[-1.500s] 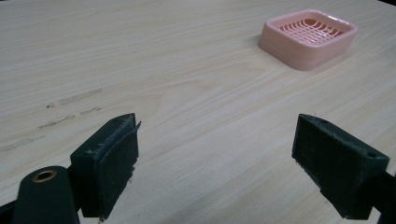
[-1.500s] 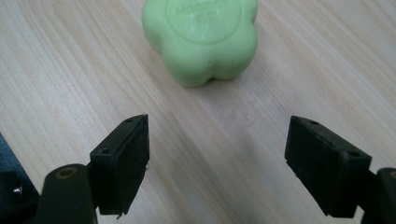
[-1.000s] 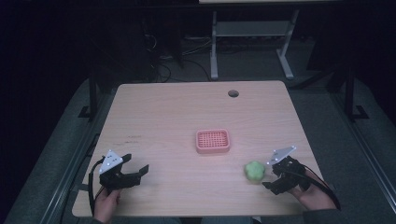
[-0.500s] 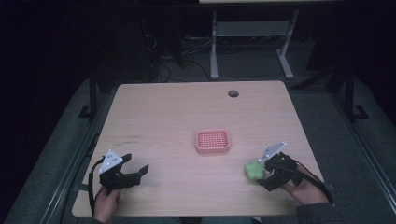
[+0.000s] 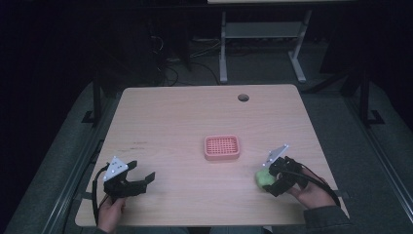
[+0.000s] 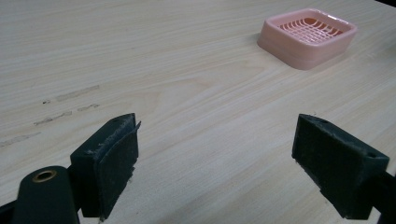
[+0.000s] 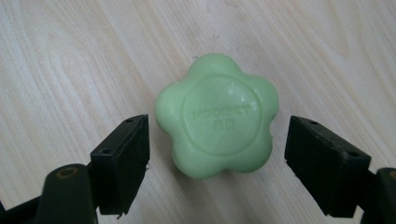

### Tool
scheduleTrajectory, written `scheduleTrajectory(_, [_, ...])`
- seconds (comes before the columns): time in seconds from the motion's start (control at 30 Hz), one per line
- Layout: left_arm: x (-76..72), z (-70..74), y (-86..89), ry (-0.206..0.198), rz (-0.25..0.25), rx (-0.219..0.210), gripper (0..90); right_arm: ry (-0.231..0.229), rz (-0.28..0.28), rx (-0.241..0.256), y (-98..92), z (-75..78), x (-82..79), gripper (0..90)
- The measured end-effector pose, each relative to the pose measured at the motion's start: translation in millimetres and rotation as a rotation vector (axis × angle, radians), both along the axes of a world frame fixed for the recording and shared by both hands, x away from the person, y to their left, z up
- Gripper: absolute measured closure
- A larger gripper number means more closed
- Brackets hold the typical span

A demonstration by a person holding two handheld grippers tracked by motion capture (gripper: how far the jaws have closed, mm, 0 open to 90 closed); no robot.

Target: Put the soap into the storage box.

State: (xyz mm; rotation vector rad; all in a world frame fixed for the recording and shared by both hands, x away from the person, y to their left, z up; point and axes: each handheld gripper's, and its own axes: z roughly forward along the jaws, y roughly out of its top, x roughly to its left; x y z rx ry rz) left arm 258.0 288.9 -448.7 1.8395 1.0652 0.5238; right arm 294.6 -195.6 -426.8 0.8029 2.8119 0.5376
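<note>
A pale green, flower-shaped soap (image 7: 217,115) lies flat on the wooden table, near its right front (image 5: 264,178). My right gripper (image 7: 217,154) is open, its two black jaws standing either side of the soap with small gaps, not touching it. In the high view that right gripper (image 5: 271,181) sits just right of the soap. A pink slotted soap dish (image 5: 222,147) rests near the table's middle, also seen far right in the left gripper view as the dish (image 6: 308,36). My left gripper (image 6: 217,163) is open over bare wood at the left front (image 5: 139,181).
The light wooden table (image 5: 170,122) has a round cable hole (image 5: 243,97) near its far edge. Faint scuff marks (image 6: 56,109) lie on the wood ahead of the left gripper. A metal stand's legs (image 5: 260,48) are on the dark floor beyond the table.
My right gripper has moved left and down toward the soap, so its jaws now bracket it. The left gripper and the dish have stayed put.
</note>
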Motion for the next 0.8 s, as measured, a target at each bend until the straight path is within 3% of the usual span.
scheduleTrajectory(0.33, [0.0,0.0,0.2,-0.001,-0.005,0.008,14.2,0.018,0.021,-0.033,13.2,-6.7,8.5,21.8])
scheduleTrajectory(0.8, [0.5,-0.1,-1.6,-0.003,-0.016,0.012,14.3,0.028,-0.002,-0.058,19.5,-16.8,10.5,21.6])
